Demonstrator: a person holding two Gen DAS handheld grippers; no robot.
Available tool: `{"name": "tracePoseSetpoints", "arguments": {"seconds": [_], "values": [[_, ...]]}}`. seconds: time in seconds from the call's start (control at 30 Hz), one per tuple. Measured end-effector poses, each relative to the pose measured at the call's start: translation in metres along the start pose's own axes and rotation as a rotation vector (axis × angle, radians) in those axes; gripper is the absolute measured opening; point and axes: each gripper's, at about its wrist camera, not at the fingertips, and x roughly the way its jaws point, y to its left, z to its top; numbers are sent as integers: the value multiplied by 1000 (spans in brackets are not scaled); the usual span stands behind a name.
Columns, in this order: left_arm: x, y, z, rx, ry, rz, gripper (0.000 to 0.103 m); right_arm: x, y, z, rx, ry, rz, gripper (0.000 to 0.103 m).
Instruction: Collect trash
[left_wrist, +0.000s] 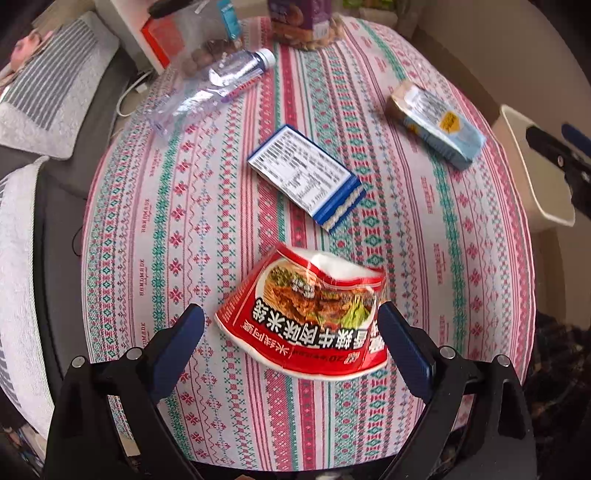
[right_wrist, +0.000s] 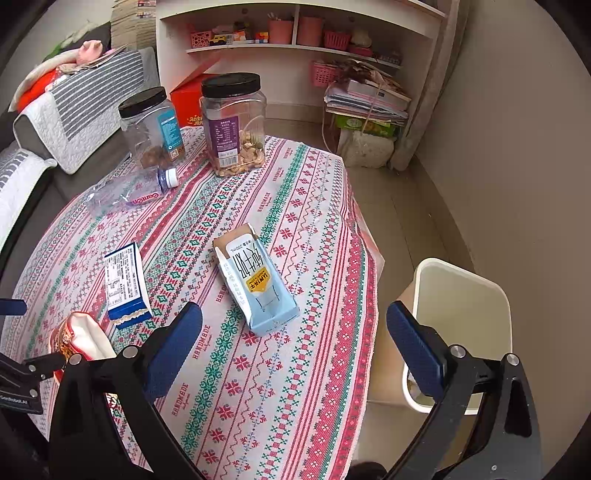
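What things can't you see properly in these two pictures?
- Inside of the trash bin: in the right wrist view, the right tongs cover its bottom.
- Crushed noodle cup: right wrist view, the left tongs' black frame hides its lower part.
- Clear bottle: left wrist view, label too blurred to read.
- Nut jar: left wrist view, top cut off by the edge.

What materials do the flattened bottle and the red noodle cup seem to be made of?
The flattened bottle looks like thin clear plastic, since it is see-through, creased and glinting. The red noodle cup seems to be glossy printed paper or foam; its white inside is matte, so I cannot tell which.
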Motion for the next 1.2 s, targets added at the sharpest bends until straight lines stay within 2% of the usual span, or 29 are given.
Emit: {"name": "tracePoseSetpoints", "arguments": {"seconds": [0.1,0.13,0.27,0.4,0.47,0.5,0.63,0.7,0.8,0.9,0.97,1.03,1.07,1.1,1.2], "values": [[1,9,-9,16,14,47,92,-2,-1,-2,0,1,-2,96],[-1,11,-11,24,22,41,92,-2,-2,-3,2,1,-2,96],[3,2,-26,86,118,-40,92,0,-2,-5,7,9,-2,96],[32,-23,-45,180,269,-155,92,5,0,-7,0,28,-6,96],[45,-37,-46,206,287,-181,92,7,0,-8,-1,35,-10,96],[46,-42,-42,206,251,-191,92,8,-1,-8,0,38,-13,96],[22,-46,-7,187,-2,-232,92,7,-6,-8,18,33,-28,96],[4,-40,7,167,-95,-206,92,4,-12,-7,35,20,-32,96],[-21,-29,15,177,-172,-161,92,0,-21,-5,61,8,-33,96],[-28,-20,16,183,-181,-68,96,0,-26,-5,69,13,-32,96],[-14,-5,23,100,-136,-64,96,1,-25,-6,67,17,-31,96],[0,14,20,-27,-69,-85,96,1,-23,-6,63,16,-26,96],[2,17,17,-61,-61,-101,96,0,-21,-5,59,14,-23,96],[2,18,14,-58,-66,-102,96,-1,-19,-5,53,10,-22,96],[-4,3,4,62,-88,-55,96,-1,-15,-4,36,6,-19,96]]}}
